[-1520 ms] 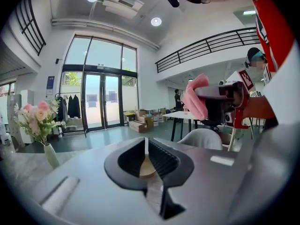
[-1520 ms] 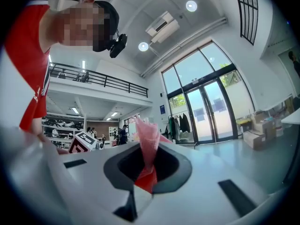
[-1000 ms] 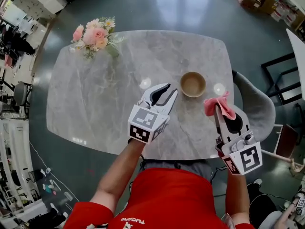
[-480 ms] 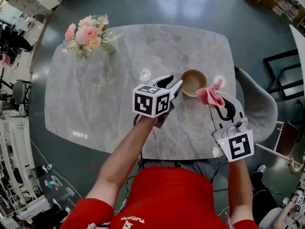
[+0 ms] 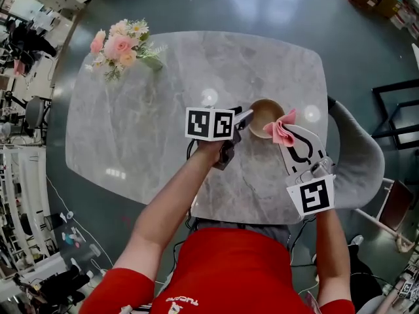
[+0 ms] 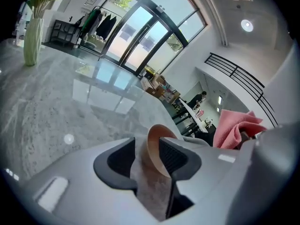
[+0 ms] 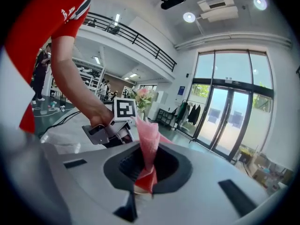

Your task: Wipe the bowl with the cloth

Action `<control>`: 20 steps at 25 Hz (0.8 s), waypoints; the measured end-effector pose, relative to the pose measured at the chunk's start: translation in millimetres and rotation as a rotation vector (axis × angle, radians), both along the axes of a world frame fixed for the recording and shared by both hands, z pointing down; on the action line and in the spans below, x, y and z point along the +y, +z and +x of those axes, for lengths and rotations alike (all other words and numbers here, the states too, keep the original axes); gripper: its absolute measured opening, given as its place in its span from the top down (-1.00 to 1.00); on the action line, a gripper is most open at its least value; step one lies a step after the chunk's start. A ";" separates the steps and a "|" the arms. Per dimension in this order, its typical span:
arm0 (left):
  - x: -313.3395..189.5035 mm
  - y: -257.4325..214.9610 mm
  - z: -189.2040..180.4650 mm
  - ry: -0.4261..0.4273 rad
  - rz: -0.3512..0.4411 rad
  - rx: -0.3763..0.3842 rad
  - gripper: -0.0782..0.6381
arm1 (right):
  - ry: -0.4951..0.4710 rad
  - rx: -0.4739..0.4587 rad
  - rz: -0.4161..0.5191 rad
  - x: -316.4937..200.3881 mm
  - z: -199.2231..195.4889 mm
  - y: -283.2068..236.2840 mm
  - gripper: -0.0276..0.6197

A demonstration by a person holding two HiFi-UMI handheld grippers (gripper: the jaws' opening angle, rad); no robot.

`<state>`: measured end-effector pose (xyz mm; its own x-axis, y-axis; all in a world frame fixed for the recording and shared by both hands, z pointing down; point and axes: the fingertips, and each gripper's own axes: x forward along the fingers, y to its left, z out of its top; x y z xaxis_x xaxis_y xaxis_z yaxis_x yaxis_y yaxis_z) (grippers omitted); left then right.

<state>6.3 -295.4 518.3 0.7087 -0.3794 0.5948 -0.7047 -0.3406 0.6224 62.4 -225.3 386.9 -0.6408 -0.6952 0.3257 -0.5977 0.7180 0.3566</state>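
A tan bowl [image 5: 266, 112] stands on the grey marble table [image 5: 144, 123], right of its middle. My left gripper [image 5: 241, 118] is at the bowl's left rim. In the left gripper view the bowl's [image 6: 153, 146] wall stands between the two pads of the left gripper [image 6: 147, 156]; the jaws are opening, with a gap on the left side. My right gripper [image 5: 283, 137] is shut on a pink cloth [image 5: 279, 128], which hangs over the bowl's right rim. The right gripper view shows the cloth [image 7: 147, 144] pinched upright between the pads of the right gripper [image 7: 149, 168].
A vase of pink flowers [image 5: 123, 44] stands at the table's far left corner. A grey chair [image 5: 357, 152] sits close to the table's right edge. The person's red-shirted body is at the near edge.
My left gripper has swung right to the bowl's left rim and turned on its side. The right gripper has carried the cloth left and forward to the bowl's right rim.
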 end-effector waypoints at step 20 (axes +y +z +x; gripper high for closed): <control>-8.8 23.0 10.0 0.051 -0.001 -0.170 0.71 | -0.222 0.195 -0.071 -36.2 -30.8 72.0 0.85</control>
<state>16.3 -304.2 541.3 0.6161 -0.3453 0.7080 -0.7818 -0.3780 0.4959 31.7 -261.5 459.0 -0.6952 -0.5161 0.5002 -0.3482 0.8507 0.3938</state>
